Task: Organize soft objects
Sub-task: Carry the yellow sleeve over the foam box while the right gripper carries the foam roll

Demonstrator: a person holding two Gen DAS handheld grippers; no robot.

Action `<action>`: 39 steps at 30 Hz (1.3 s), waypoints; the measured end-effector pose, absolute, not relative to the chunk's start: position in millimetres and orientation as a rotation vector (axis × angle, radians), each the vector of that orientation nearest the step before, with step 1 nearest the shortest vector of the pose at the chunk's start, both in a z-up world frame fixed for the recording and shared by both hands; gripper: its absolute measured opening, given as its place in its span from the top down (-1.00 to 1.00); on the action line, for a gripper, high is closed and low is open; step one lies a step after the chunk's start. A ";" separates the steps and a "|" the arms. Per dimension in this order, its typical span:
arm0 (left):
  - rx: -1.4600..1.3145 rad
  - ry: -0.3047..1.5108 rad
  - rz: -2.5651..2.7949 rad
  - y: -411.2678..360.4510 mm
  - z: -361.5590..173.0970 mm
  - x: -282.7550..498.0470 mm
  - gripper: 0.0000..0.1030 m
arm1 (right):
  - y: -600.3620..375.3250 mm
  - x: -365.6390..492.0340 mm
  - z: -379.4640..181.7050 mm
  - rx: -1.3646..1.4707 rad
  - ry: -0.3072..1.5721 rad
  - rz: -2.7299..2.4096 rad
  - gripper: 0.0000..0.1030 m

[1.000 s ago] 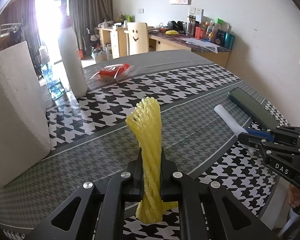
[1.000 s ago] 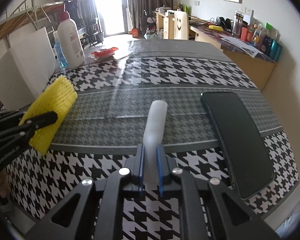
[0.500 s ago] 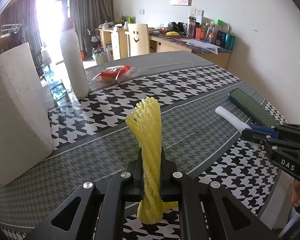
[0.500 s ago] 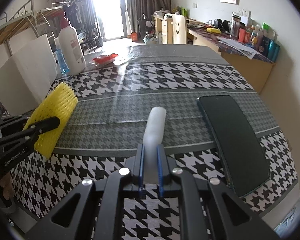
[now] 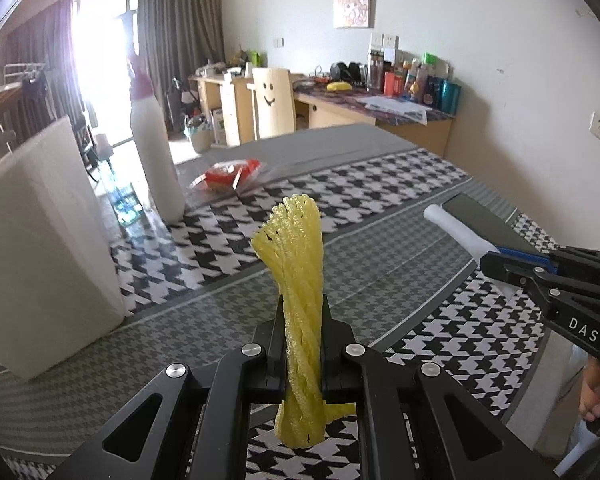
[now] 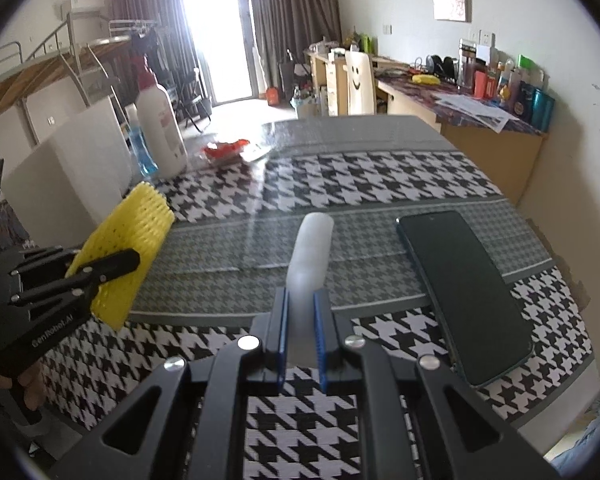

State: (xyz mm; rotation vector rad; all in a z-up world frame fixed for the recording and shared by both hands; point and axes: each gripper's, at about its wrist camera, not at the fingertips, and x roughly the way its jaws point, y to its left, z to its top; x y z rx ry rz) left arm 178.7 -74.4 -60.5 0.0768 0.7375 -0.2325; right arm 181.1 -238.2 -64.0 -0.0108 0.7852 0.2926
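Clenched on the yellow foam net sleeve (image 5: 300,280), our left gripper (image 5: 302,344) holds it above the houndstooth table (image 5: 380,200); our right gripper (image 6: 300,332) pinches the white foam tube (image 6: 312,248) above the same table, just left of the phone (image 6: 460,292) lying there.

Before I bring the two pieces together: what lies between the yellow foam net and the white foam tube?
Nothing: in the right wrist view only bare houndstooth tablecloth shows between the yellow foam net and the white foam tube.

Wrist views, seemingly table (image 5: 380,248) shared
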 end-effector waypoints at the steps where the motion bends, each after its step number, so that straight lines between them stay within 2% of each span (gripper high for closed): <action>1: 0.074 0.732 -0.235 -73.4 -57.3 177.5 0.79 | -236.9 178.4 -60.7 -0.005 0.770 0.299 0.71; 39: 0.054 0.500 -0.099 5.2 28.1 143.8 0.79 | -158.2 163.3 28.6 -0.023 0.478 0.485 0.71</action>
